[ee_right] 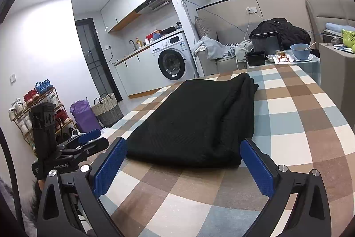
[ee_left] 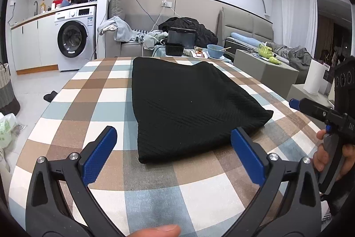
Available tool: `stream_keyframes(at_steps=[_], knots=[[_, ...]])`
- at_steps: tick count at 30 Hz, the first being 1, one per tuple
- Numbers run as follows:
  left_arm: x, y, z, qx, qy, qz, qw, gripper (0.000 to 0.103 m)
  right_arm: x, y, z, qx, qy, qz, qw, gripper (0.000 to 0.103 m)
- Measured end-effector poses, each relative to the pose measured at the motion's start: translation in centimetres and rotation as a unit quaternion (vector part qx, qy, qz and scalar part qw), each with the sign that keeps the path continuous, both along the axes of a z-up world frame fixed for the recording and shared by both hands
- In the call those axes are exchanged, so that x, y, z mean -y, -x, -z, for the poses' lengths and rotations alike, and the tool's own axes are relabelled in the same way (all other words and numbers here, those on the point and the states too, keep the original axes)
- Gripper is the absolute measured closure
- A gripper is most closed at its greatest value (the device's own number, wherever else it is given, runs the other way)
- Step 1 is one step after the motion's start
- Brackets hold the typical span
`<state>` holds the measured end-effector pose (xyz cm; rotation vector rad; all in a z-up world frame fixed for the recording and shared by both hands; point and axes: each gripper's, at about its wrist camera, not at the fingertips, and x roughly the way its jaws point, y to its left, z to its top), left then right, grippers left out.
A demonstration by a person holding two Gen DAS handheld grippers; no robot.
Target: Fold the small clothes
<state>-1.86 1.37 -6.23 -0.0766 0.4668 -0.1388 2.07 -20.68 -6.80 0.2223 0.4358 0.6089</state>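
Nearest, the left gripper (ee_left: 173, 159) hovers over the near edge of the table (ee_left: 155, 197), its blue-padded jaws spread wide and holding nothing. The right gripper (ee_right: 184, 168) sits beside it, jaws likewise spread and empty, a hand (ee_left: 332, 154) around its grip. Just beyond both, the folded black knit garment (ee_left: 186, 108) lies flat on the checked tablecloth (ee_right: 295, 117), running from near the front edge toward the far edge. Past the table stand a washing machine (ee_left: 75, 39) and a grey sofa (ee_left: 137, 37).
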Motion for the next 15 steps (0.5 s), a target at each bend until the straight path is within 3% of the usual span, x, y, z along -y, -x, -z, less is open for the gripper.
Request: stream_keyframes(at_steps=[15], knots=[[-0.04, -0.07, 0.18, -0.005, 0.006, -0.004, 1.0000, 0.001, 0.14, -0.24, 0.10, -0.010, -0.006, 0.001, 1.000, 0.000]])
